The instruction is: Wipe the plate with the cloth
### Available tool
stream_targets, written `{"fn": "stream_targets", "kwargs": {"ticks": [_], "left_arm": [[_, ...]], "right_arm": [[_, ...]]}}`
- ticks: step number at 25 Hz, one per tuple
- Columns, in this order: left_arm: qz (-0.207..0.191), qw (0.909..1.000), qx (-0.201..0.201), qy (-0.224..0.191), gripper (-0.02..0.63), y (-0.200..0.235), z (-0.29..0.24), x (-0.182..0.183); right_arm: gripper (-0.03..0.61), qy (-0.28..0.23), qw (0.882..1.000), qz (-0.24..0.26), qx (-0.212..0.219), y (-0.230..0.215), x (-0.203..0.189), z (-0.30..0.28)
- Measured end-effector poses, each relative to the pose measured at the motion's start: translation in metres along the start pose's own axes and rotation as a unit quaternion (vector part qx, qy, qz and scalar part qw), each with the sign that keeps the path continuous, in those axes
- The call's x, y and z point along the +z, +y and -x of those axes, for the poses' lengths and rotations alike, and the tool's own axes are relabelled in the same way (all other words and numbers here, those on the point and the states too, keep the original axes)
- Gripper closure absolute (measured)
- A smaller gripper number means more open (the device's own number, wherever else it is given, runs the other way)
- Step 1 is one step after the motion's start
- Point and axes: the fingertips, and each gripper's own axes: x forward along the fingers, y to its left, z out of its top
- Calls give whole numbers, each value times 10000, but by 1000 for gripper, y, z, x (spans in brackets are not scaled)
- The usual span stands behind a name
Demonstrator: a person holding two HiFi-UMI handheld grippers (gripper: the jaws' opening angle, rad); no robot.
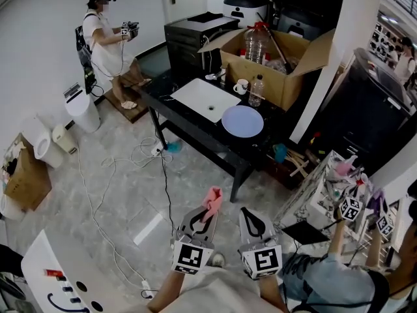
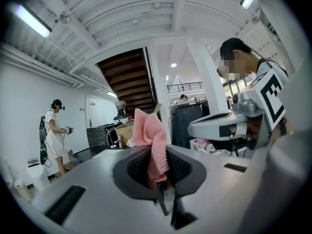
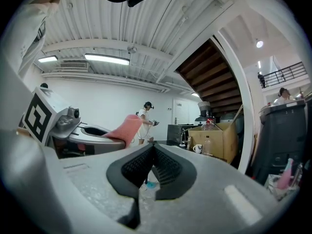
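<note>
cloth gripped, plate far off
left gripper [image 1: 207, 212] pinches the pink knitted cloth [image 1: 213, 199] ready for wiping; right gripper [image 1: 249, 215] is closed on nothing; the blue plate [image 1: 242, 121] lies upper centre on the black table [image 1: 190, 127], well apart.

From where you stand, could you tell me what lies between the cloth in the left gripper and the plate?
In the head view, only bare floor and the black table's front edge separate the left gripper and pink cloth from the plate.
</note>
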Motion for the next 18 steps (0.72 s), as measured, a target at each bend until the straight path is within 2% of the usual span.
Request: {"fn": "stream_targets", "kwargs": {"ticks": [7, 18], "left_arm": [[16, 9999, -137, -20, 580, 29, -27, -6], [-16, 9984, -558, 112, 580, 116, -90, -22]], "right_arm": [[572, 16, 9999, 38, -150, -12, 0, -37], [572, 199, 9980, -50, -600, -30, -4, -137]]}}
